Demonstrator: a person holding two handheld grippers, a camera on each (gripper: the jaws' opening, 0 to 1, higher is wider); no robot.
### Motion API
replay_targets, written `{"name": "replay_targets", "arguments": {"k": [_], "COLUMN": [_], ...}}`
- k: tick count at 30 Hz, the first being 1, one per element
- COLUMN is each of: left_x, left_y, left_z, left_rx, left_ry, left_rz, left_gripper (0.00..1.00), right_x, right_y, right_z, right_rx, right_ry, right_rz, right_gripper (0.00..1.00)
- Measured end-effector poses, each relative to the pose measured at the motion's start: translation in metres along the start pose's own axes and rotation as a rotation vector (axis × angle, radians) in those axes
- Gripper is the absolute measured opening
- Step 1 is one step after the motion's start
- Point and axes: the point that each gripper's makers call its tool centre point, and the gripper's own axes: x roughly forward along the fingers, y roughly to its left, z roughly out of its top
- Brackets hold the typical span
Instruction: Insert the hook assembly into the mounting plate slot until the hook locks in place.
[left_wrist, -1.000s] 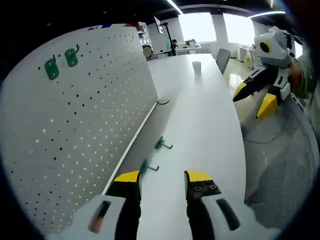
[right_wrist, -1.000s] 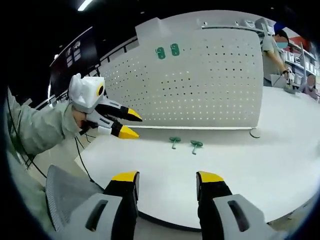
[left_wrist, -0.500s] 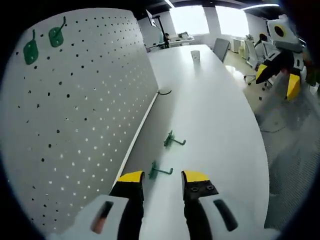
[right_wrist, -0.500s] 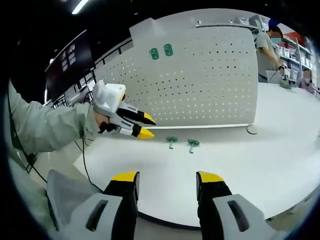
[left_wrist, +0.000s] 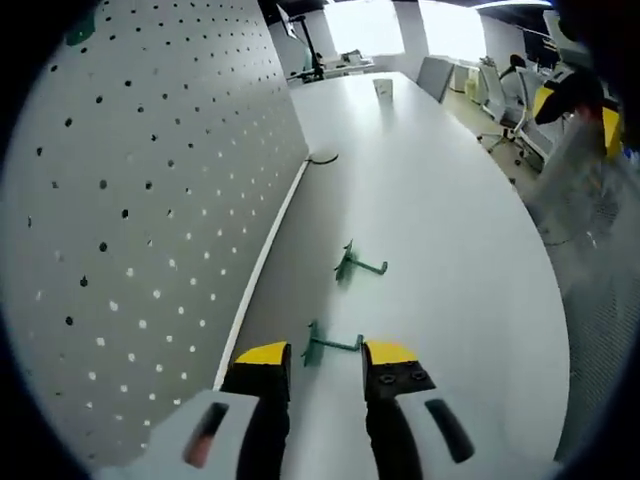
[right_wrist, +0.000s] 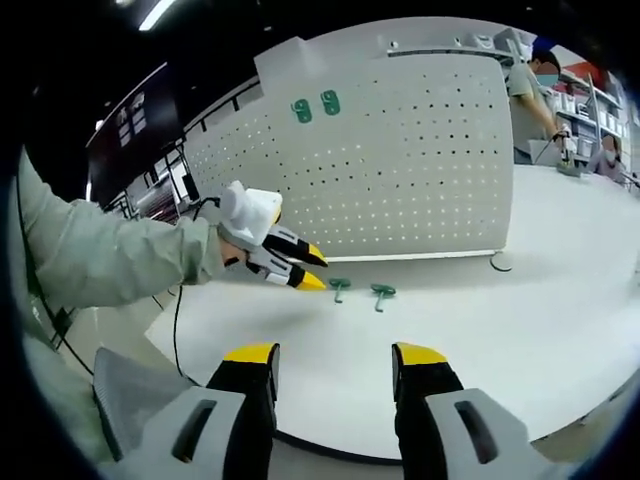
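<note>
Two green hook assemblies lie on the white table by the foot of the white pegboard. The nearer hook rests just ahead of my open left gripper, level with its yellow tips. The farther hook lies beyond it. In the right gripper view the left gripper hovers open beside the nearer hook, with the farther hook to its right. Two more green hooks hang high on the pegboard. My right gripper stays open over the table's front edge, holding nothing.
A black pegboard foot and a white cup sit farther down the table. A grey mesh chair stands off the table edge. A person works behind the board's right end. Office chairs stand beyond the table.
The left gripper has moved forward and lower along the pegboard, so the nearer hook now lies at its tips. The right gripper has hardly moved.
</note>
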Motion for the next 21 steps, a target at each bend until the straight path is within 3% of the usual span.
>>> {"name": "replay_targets", "arguments": {"k": [9, 12, 21], "left_x": [0.018, 0.024, 0.032], "left_y": [0.007, 0.010, 0.014], "left_z": [-0.011, -0.016, -0.021], "left_rx": [0.005, -0.034, -0.051], "left_ry": [0.021, 0.021, 0.024], "left_rz": [-0.016, -0.025, -0.031], "left_gripper": [0.28, 0.27, 0.24], "right_x": [0.002, 0.001, -0.001], "right_y": [-0.001, -0.002, -0.007], "right_z": [0.000, -0.001, -0.002], "right_rx": [0.012, 0.016, 0.029], "right_ry": [0.001, 0.004, 0.005], "right_rz": [-0.013, -0.020, -0.041], "right_gripper": [0.43, 0.43, 0.43]}}
